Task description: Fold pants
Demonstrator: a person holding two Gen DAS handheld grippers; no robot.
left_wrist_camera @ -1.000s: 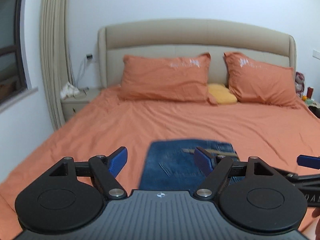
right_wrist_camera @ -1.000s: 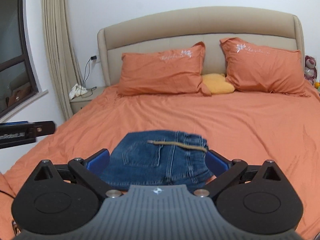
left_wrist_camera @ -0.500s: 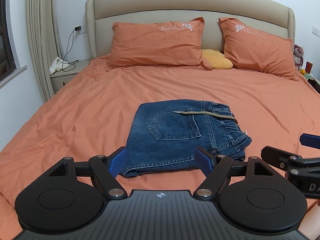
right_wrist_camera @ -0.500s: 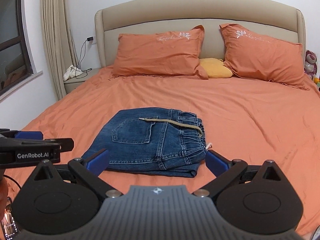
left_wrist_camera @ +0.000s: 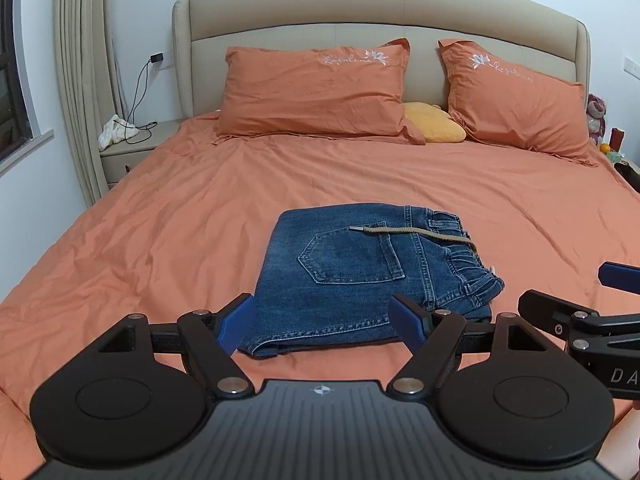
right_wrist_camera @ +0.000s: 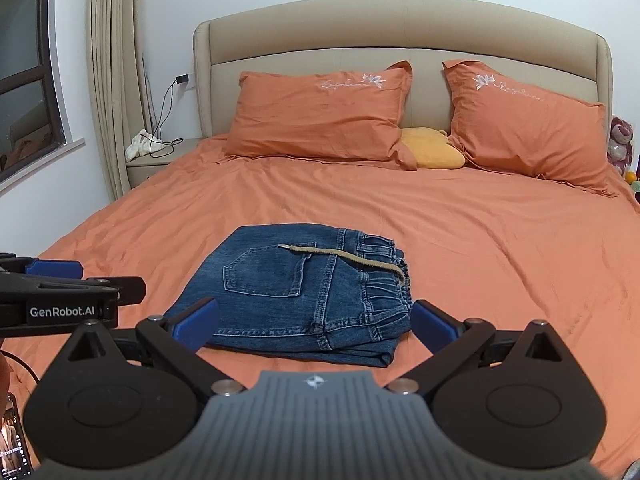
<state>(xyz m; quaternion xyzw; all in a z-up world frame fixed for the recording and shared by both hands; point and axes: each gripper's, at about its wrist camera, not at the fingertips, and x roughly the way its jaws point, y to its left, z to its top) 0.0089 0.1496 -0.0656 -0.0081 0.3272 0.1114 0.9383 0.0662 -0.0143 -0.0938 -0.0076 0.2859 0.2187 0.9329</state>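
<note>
Through the left wrist camera we see our left gripper (left_wrist_camera: pixel 322 322) with jaws apart and empty, held above the near edge of the folded pants (left_wrist_camera: pixel 368 280), which lie flat on the orange bed (left_wrist_camera: pixel 160 220); our right gripper (left_wrist_camera: pixel 600 300) shows at the right edge. Through the right wrist camera, our right gripper (right_wrist_camera: pixel 314 320) has its jaws wide apart and empty, the pants (right_wrist_camera: pixel 296 292) lying just beyond them, a tan drawstring (right_wrist_camera: pixel 344 258) across the top.
</note>
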